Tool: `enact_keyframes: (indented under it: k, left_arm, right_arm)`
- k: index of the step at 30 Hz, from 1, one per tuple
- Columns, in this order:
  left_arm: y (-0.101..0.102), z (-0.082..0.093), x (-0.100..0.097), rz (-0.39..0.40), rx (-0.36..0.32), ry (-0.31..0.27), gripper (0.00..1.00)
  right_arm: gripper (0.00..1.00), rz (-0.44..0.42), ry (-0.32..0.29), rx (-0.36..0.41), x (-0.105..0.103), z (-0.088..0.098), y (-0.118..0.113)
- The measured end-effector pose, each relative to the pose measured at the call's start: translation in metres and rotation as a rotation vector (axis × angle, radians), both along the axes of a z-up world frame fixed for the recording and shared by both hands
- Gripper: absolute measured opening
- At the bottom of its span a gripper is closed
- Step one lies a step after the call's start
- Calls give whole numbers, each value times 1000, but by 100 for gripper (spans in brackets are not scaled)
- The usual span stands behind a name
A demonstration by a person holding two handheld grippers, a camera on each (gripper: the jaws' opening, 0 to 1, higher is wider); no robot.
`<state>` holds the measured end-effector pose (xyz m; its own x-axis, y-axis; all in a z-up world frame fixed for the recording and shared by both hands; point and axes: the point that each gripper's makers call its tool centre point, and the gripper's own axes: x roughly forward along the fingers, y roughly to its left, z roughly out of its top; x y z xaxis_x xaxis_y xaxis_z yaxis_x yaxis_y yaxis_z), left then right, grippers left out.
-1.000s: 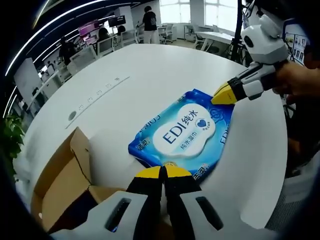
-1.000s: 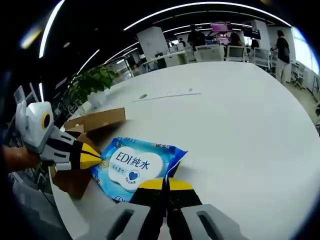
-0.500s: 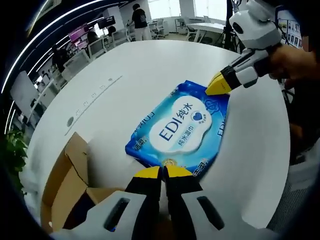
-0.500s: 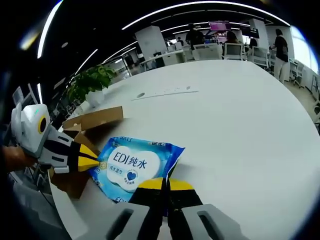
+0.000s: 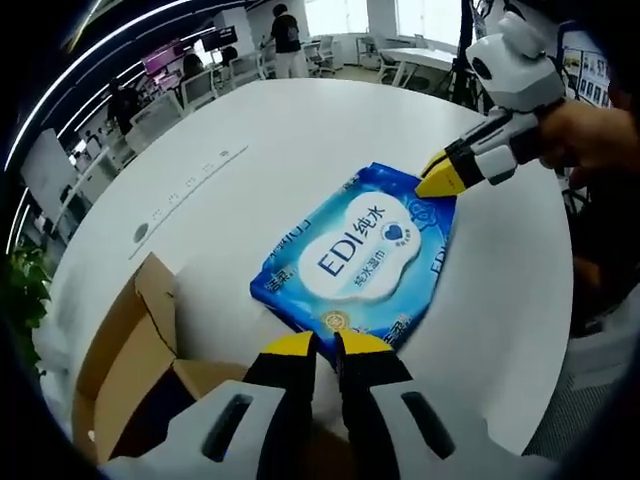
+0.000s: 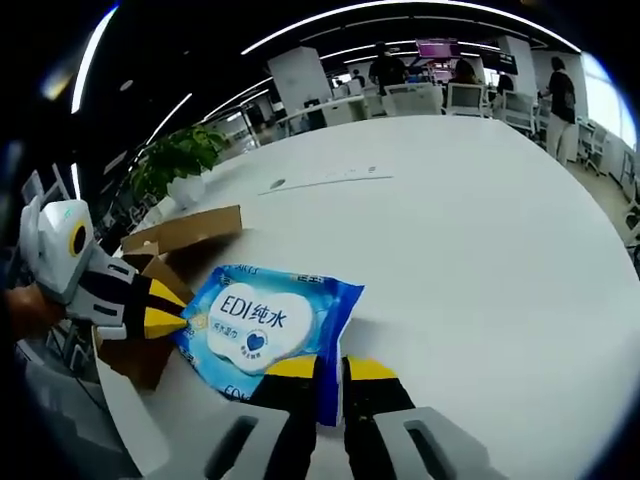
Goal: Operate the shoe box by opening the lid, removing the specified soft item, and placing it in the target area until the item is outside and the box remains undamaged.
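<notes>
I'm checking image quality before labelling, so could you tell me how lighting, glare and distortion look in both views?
Left gripper view: even light, the wipes pack sharp, windows blown out at top, table edge bowed by fisheye. Right gripper view: ceiling light strips curve into arcs, the cardboard box is dimmer, and the pack casts a soft shadow.

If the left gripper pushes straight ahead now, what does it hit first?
Most likely the blue wipes pack: its near edge lies just past the left gripper, whose jaws stand slightly apart. Depth is hard to judge.

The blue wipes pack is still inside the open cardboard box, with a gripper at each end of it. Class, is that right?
Not quite. The blue wipes pack lies outside, on the white table beside the open cardboard box, as the left gripper view shows. A gripper is at each end.
</notes>
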<state>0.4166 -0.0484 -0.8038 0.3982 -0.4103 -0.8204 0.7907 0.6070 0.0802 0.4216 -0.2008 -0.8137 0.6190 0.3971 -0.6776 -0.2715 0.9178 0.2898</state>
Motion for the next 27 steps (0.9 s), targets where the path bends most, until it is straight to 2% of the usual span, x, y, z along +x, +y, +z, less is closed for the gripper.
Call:
enact_keyframes:
  k: [5, 9, 13, 17, 21, 27]
  left_arm:
    - [3, 3, -2, 16, -14, 7, 11]
    - [4, 4, -7, 36, -37, 34, 16]
    - [7, 9, -10, 46, -53, 35, 18]
    - [6, 19, -15, 54, -97, 40, 23]
    - [4, 30, -17, 81, -152, 48, 26]
    - [6, 45, -27, 67, -193, 39, 32]
  right_arm:
    - [11, 9, -12, -7, -3, 5, -1]
    - [18, 29, -6, -17, -8, 7, 0]
    - [20, 43, -15, -23, -12, 12, 0]
    - [24, 50, -23, -26, -13, 16, 0]
    - [27, 80, -50, -41, -20, 31, 6]
    - [32, 140, -75, -65, -20, 46, 12]
